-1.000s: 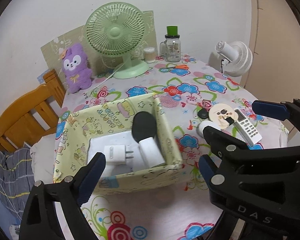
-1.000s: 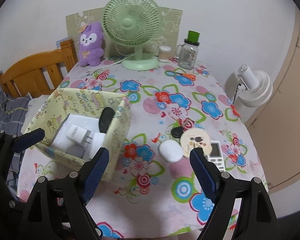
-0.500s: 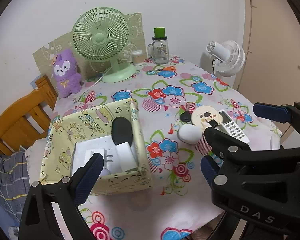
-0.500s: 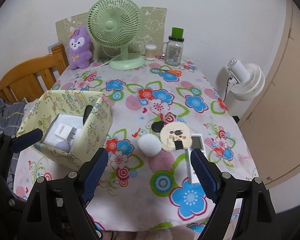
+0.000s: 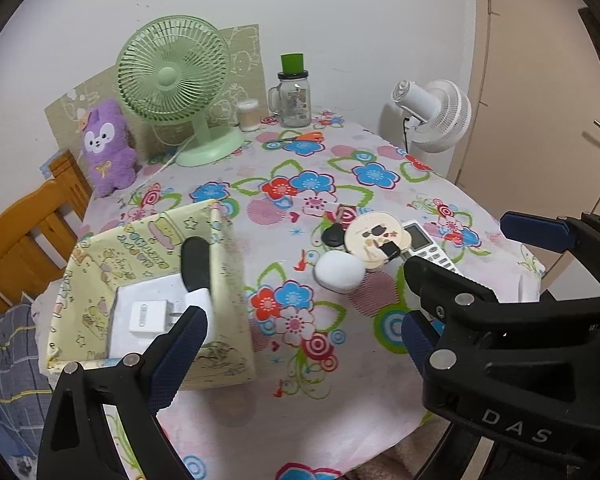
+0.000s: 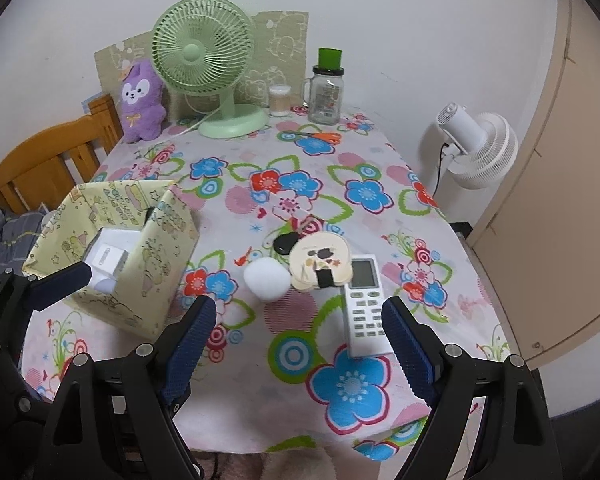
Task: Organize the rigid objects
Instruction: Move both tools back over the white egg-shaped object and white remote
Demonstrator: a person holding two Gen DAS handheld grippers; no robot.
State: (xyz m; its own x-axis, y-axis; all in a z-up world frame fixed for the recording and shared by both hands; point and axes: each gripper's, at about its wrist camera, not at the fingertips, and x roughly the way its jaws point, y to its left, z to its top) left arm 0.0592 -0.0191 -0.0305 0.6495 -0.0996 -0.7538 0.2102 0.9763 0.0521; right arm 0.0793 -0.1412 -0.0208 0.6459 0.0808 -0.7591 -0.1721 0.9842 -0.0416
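Our right gripper jaws wide apart and empty above the flowered tablecloth, our left gripper likewise spread, white rectangular remote control just ahead, long axis pointing away from us, round cream mirror overlapping its far end, white oval case beside, yellow patterned fabric box left holding a white charger.

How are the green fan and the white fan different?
The green fan stands on the table at the back, next to the purple plush; the white fan stands off the table, to its right. The green fan faces the camera, showing its front grille; the white fan is turned away, showing its motor housing. Both have round grilles, and neither shows blades blurred by spinning.
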